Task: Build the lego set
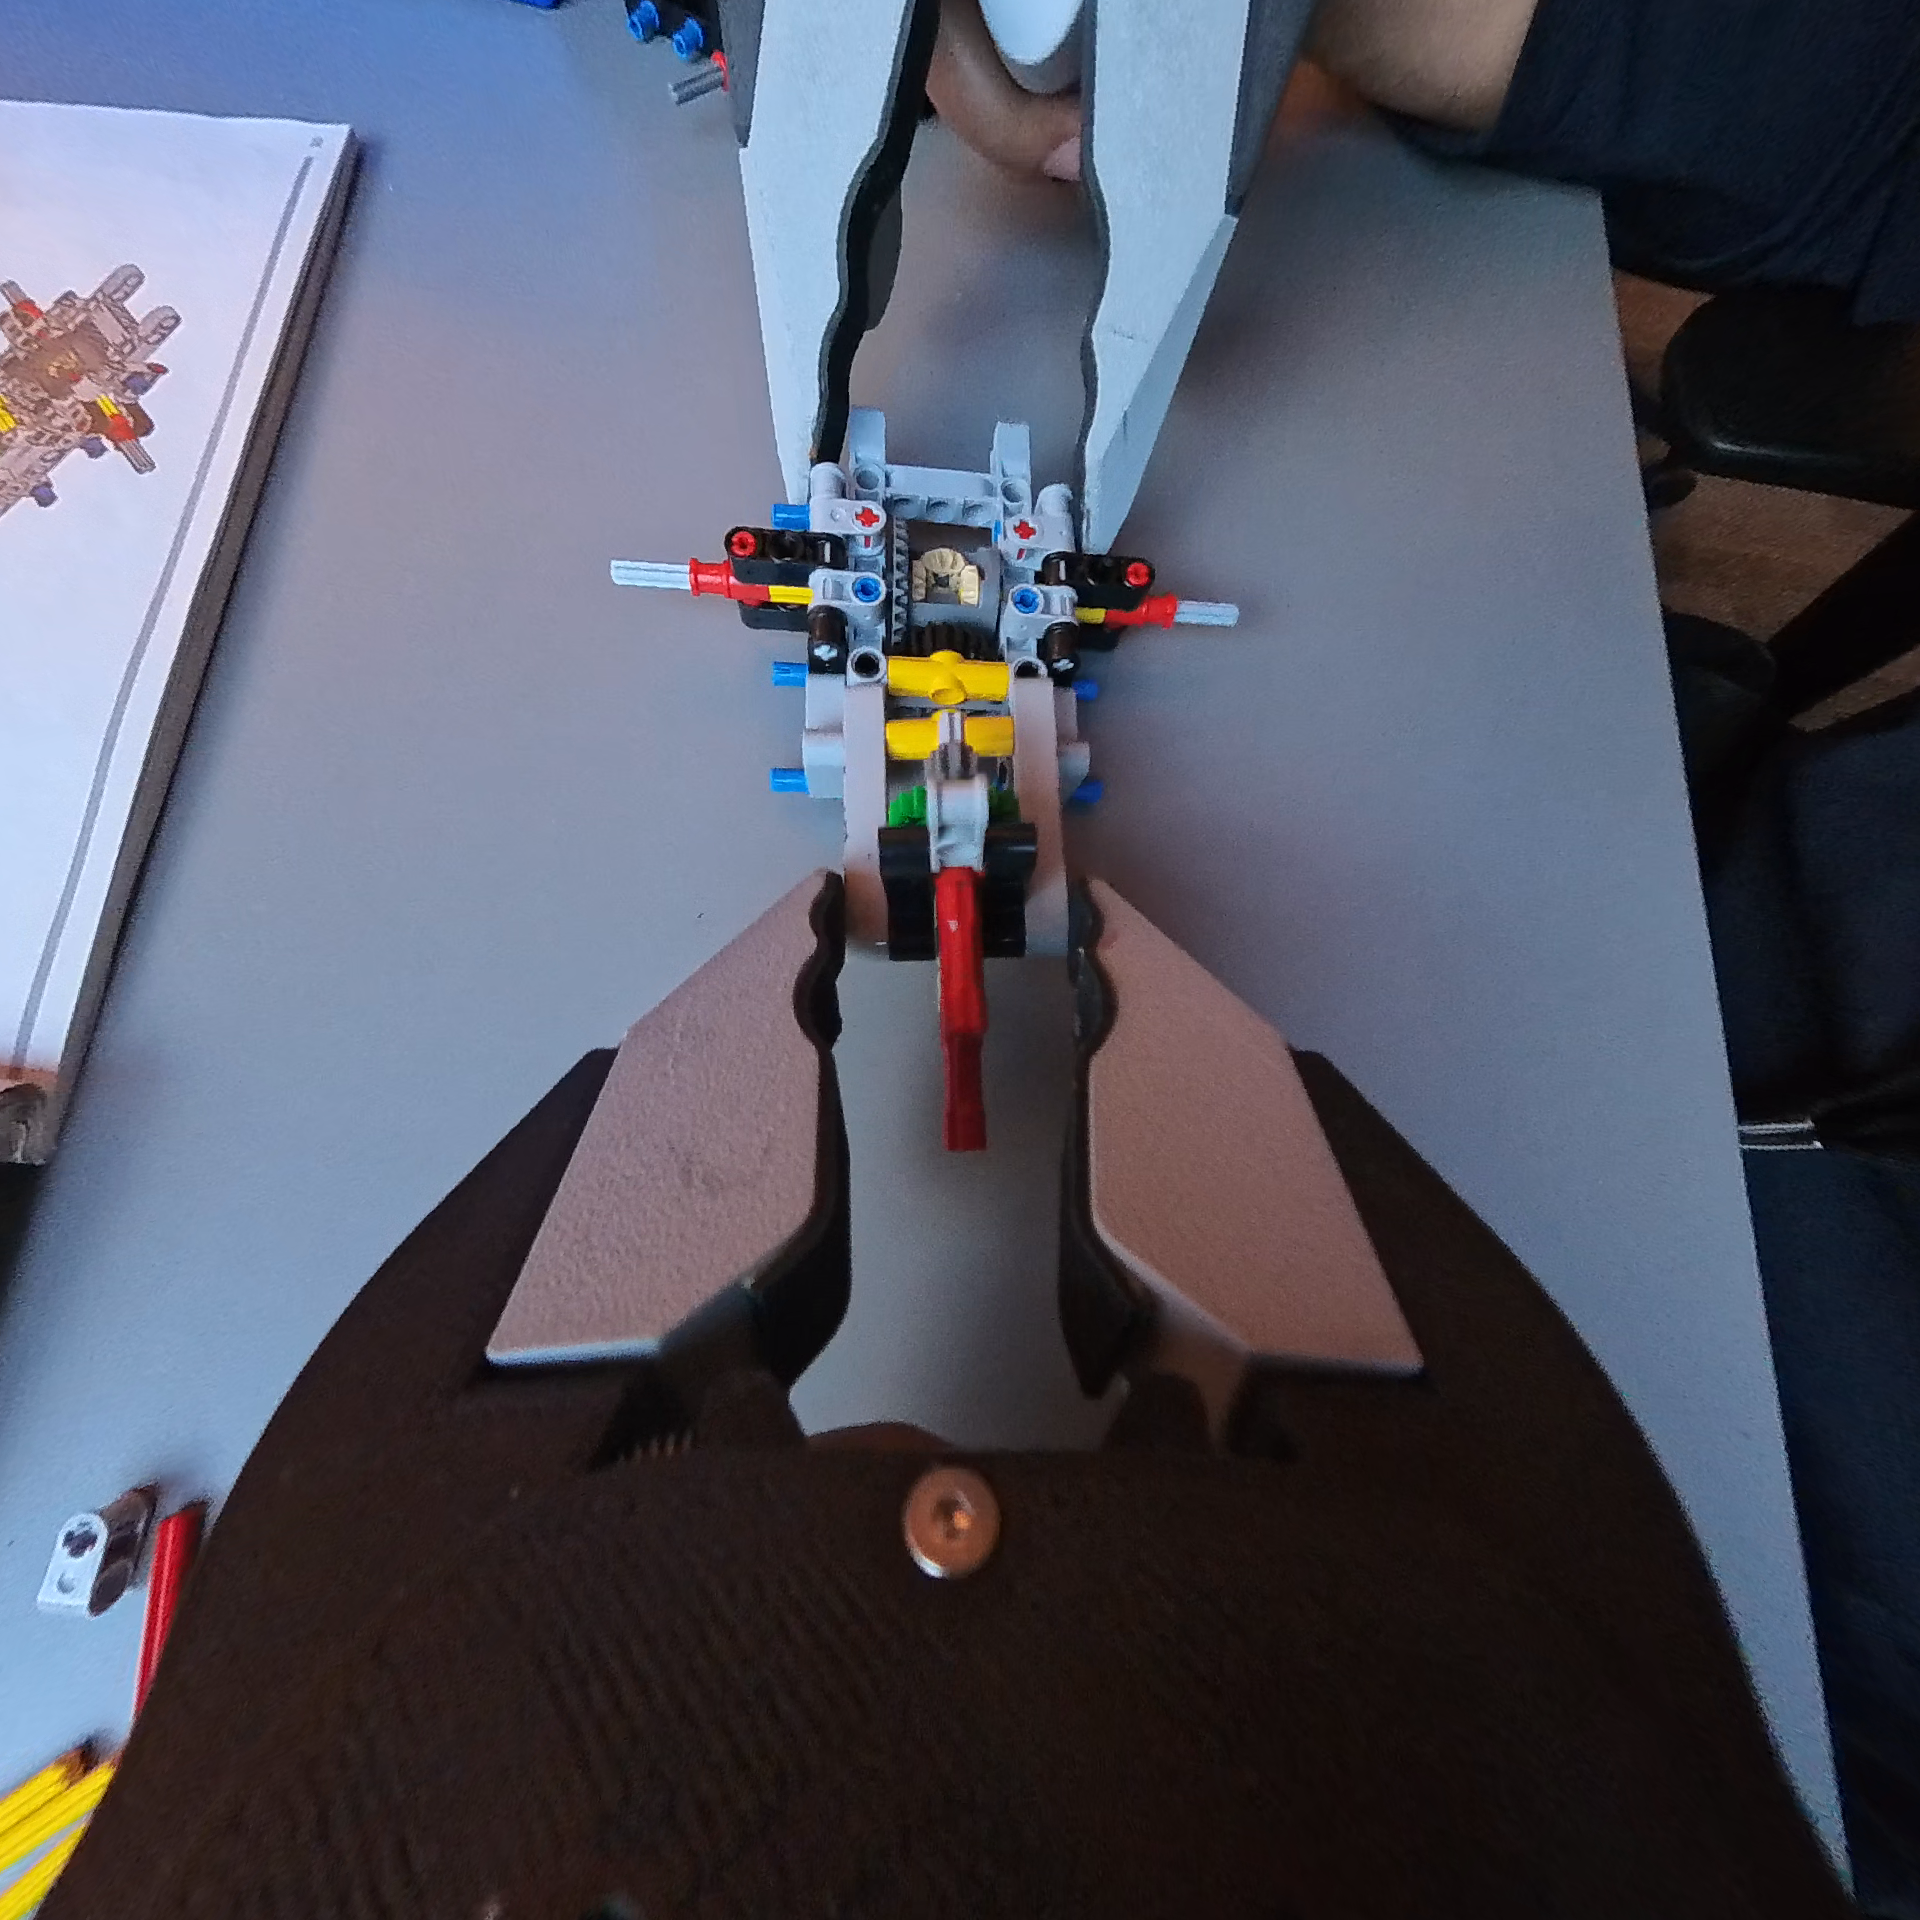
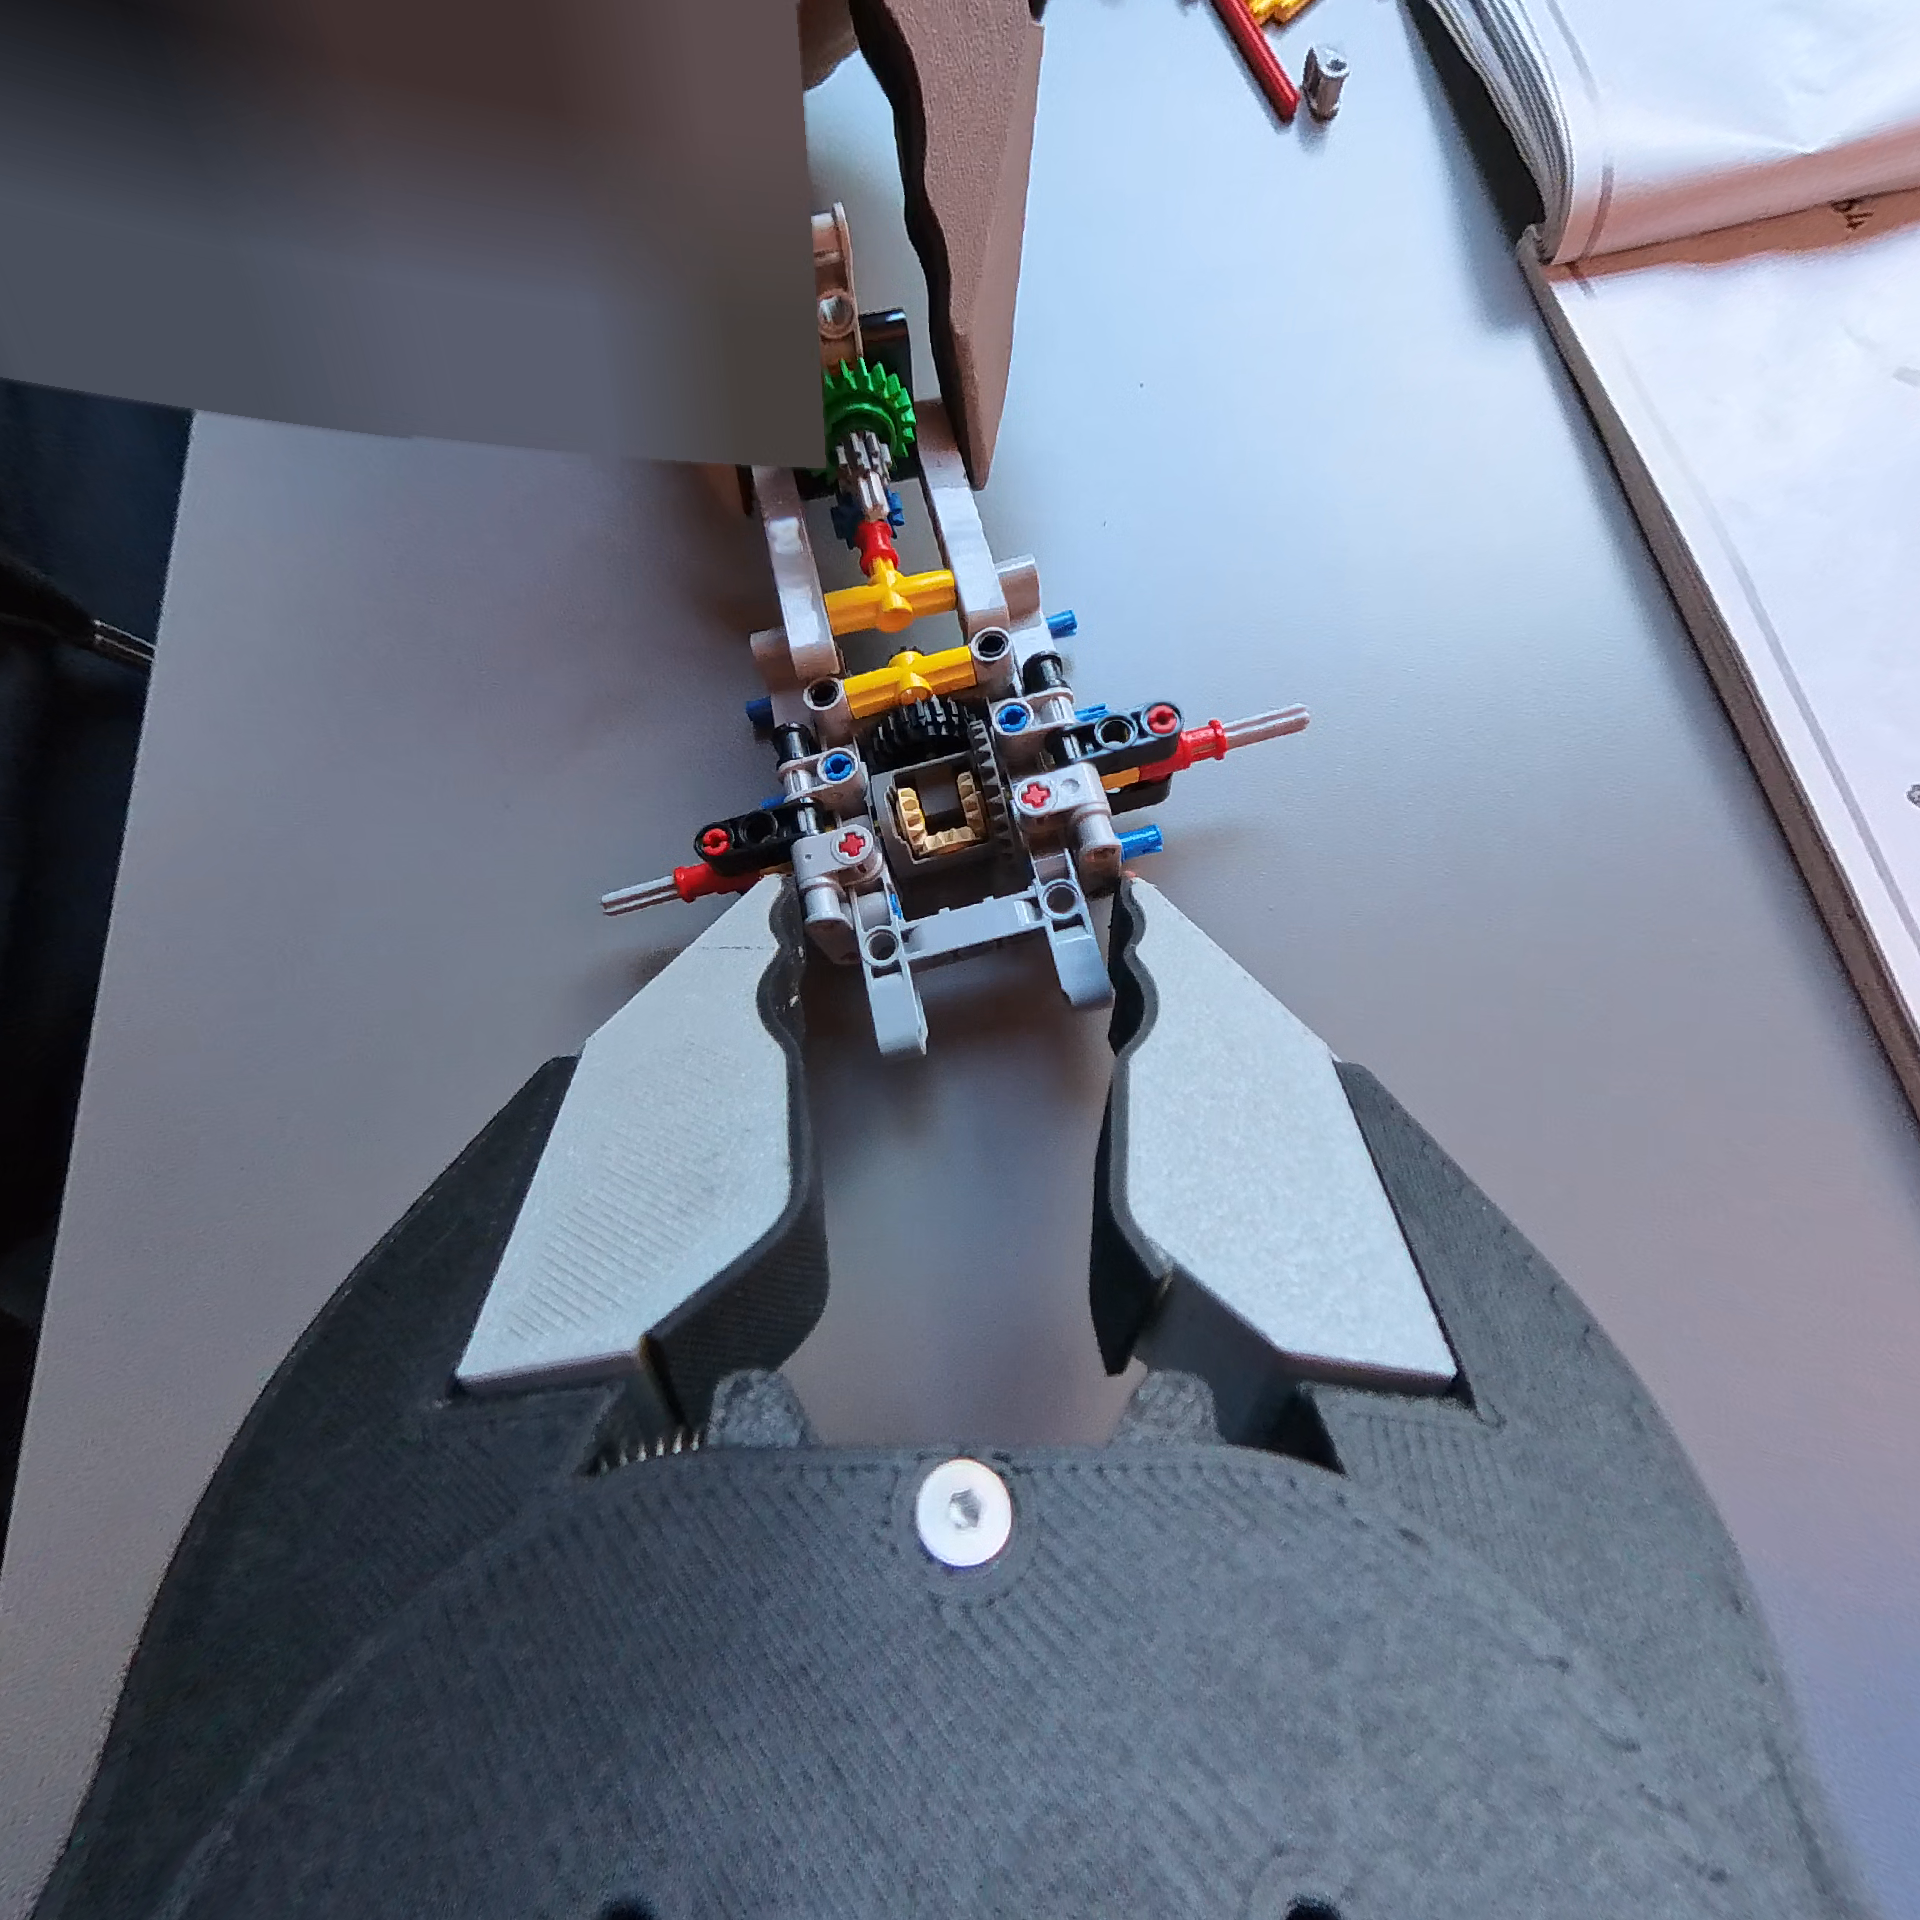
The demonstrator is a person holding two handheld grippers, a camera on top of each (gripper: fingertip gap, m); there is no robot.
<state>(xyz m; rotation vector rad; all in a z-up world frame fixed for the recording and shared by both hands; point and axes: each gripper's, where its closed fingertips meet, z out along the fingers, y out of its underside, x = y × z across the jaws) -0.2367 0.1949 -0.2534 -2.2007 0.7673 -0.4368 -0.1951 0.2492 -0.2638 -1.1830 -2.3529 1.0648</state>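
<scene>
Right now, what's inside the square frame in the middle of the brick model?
Tan gears sit inside the dark square frame of the brick model. What lies beneath them is covered.

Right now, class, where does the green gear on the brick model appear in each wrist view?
Left wrist view: green gear, just above centre, mostly hidden behind a grey connector, near the left gripper's tips.
Right wrist view, upper centre, beside the blurred patch.
Shared landmark: the yellow cross connectors.
</scene>
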